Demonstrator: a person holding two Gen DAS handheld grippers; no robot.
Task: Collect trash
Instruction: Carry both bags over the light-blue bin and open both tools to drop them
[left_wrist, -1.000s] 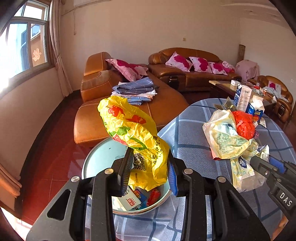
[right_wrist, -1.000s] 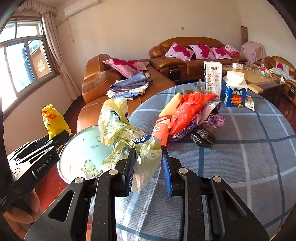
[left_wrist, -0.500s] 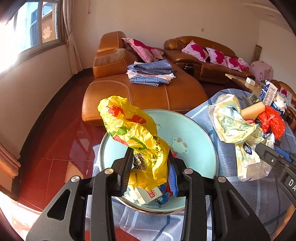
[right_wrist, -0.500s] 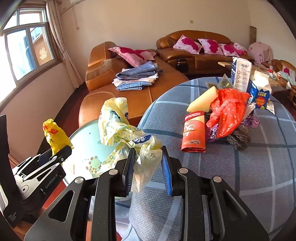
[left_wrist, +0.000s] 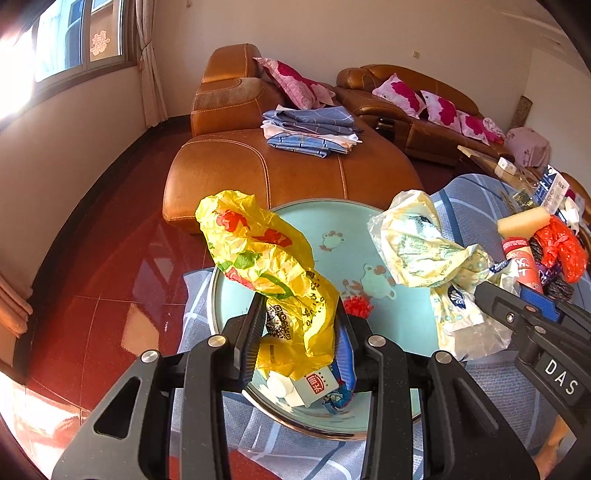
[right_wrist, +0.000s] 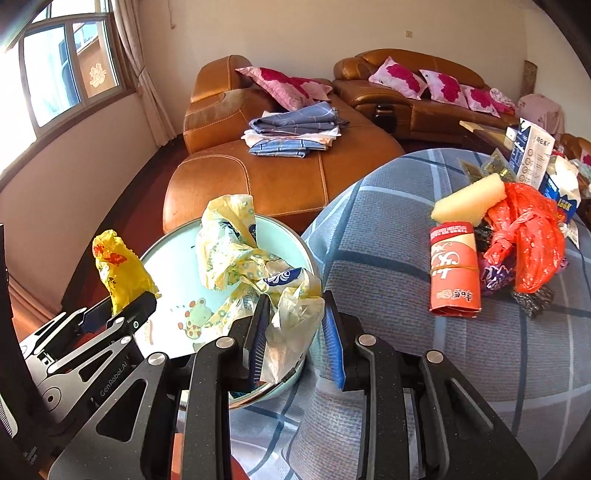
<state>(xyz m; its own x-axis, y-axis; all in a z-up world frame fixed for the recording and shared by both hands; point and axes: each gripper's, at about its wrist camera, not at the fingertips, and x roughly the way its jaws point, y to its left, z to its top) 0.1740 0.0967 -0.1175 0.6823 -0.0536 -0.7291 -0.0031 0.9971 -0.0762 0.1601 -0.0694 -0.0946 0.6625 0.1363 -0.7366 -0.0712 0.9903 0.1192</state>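
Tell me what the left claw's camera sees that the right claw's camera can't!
Only the left camera shows the small trash lying in the basin: a little white carton and a red scrap.

Only the right camera shows the frog picture on the basin's bottom, and the blue milk carton clearly.

Both show the pale green basin, the yellow bag held by the left claw, the pale printed bag in the right claw, whose jaws are opening, the red bag, the sponge and the brown sofa.
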